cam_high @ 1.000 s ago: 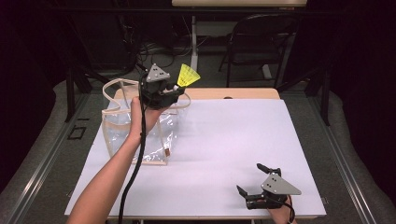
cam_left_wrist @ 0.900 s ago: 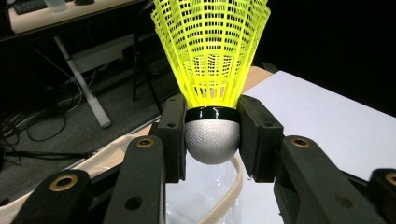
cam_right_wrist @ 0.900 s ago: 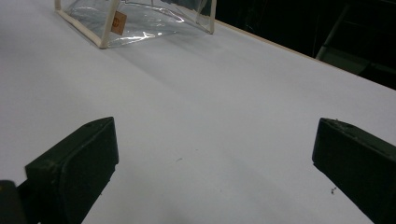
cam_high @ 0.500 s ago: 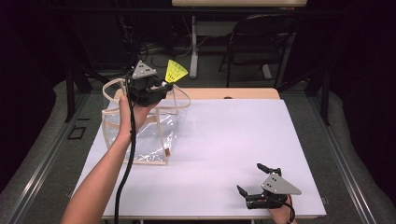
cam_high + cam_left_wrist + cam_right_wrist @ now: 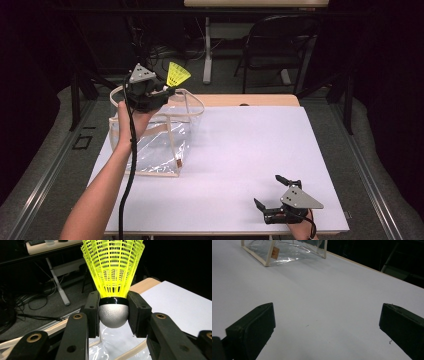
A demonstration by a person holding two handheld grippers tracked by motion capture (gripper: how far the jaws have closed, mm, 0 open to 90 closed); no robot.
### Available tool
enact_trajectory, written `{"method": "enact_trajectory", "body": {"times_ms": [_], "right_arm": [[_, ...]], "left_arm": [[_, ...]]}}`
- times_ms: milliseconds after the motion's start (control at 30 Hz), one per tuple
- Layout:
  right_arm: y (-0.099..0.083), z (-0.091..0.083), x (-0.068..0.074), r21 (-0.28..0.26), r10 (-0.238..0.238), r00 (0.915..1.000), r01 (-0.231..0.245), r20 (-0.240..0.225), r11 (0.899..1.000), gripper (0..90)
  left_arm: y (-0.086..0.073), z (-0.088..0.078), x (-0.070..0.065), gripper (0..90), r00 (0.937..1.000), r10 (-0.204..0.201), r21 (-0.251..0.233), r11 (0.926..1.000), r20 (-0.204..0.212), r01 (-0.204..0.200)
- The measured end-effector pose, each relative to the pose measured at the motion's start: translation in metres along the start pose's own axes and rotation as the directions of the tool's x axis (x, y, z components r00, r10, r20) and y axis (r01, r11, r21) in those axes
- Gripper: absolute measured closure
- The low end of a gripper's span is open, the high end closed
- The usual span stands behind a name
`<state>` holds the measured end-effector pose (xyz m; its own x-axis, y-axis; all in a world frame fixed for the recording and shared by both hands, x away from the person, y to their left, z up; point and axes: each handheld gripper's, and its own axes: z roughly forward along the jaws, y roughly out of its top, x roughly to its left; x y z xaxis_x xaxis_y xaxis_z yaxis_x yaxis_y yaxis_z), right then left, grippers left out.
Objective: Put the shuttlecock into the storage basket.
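Big white rectangular table top [image 5: 250, 165] with a strip of light wood [image 5: 250, 100] along its far edge — the clear plastic bag with cream trim [image 5: 155, 145] sits directly on it at the left (small orange tag on its near corner).

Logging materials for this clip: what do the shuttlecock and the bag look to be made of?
Shuttlecock: the yellow skirt looks like moulded plastic, a lattice of small holes; the rounded grey tip has a fine textured surface, maybe foam or covered cork, I cannot tell which. Bag: clear glossy plastic film, judging by see-through walls and glare, with beige edging and handles.
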<state>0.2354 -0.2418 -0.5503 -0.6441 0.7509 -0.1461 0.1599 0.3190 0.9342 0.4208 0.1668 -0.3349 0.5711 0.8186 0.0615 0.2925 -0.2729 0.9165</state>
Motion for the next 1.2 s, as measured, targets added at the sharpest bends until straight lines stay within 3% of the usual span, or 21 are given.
{"method": "enact_trajectory", "body": {"times_ms": [567,1200], "right_arm": [[0.0,0.001,0.0,0.003,0.0,1.0,0.0,-0.001,1.0,0.0],[0.0,0.002,0.001,0.011,0.002,1.0,-0.002,-0.002,1.0,0.0]], "left_arm": [[-0.012,-0.01,0.025,65.0,0.9982,-0.039,0.005,0.9992,-0.046,0.04],[-0.022,-0.015,0.039,65.1,0.9958,-0.054,0.023,0.9982,-0.073,0.056]]}}
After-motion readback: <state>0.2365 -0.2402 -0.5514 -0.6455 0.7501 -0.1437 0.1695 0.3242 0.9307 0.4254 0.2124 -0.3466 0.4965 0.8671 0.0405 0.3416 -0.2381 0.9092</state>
